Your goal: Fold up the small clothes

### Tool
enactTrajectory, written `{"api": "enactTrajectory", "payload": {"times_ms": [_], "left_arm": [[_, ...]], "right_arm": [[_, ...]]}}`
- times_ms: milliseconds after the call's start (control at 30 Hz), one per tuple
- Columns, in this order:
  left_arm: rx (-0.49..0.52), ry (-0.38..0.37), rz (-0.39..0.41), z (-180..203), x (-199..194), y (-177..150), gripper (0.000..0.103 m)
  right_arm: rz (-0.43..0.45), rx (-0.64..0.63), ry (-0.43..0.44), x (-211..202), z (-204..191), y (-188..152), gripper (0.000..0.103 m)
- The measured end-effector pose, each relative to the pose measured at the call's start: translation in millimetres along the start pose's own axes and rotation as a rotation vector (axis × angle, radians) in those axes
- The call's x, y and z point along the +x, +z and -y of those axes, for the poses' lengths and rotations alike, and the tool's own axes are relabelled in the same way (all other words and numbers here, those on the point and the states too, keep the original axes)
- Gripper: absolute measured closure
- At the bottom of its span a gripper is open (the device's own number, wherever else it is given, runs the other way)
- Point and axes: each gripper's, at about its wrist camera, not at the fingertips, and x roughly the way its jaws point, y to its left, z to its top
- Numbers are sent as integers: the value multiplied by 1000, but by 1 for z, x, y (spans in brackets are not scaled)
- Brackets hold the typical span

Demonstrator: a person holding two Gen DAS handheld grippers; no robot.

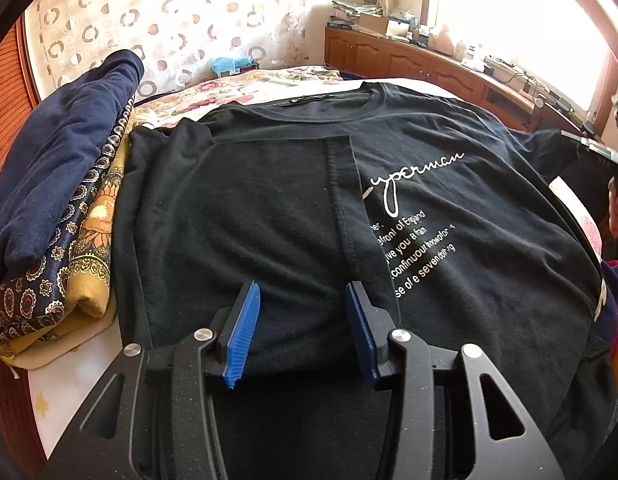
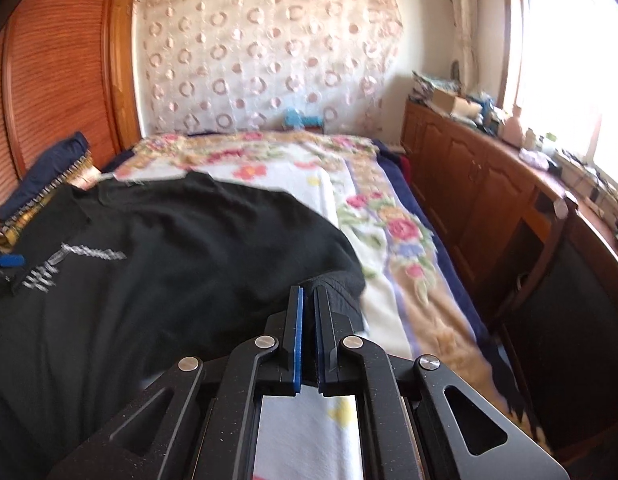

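Observation:
A black T-shirt [image 1: 449,184] with white lettering lies flat on the bed, collar at the far end. Its left side is folded in over the middle. My left gripper [image 1: 302,286] stands open over the shirt's near hem, blue pads apart, with only flat cloth beneath them. In the right wrist view the same shirt [image 2: 169,248] covers the left half of the bed. My right gripper [image 2: 308,289] is shut, and the shirt's right edge bunches up around its tips, pinched and raised off the blanket. A blue pad of the left gripper [image 2: 11,260] shows at the far left there.
Folded clothes [image 1: 61,200] are stacked left of the shirt, a navy piece on top. A floral blanket [image 2: 389,220] covers the bed. A wooden cabinet [image 2: 469,184] with clutter on top runs along the right, under the window. A wooden shutter door [image 2: 57,80] stands at left.

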Motion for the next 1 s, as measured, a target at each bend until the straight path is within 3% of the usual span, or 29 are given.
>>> {"api": "enactTrajectory", "payload": {"times_ms": [367,633,833,933,1000], "left_arm": [[6,-5,1,2,0,0,58],[-29,15,2,-2,0,1,54],[-23,22,2,-1,0,0,53],[-22,23,2,0,0,0,53],[-20,25,1,0,0,1,53]], "right_arm": [[75,-133,179,-1,-73,24,98],[-24,-223,298,32,-125,-3,98],[-92,-200,330,51,-114,-11,98],[-88,-175,340,42,-108,-8,92],[-79,-165,326,38,-105,-7,80]]}}
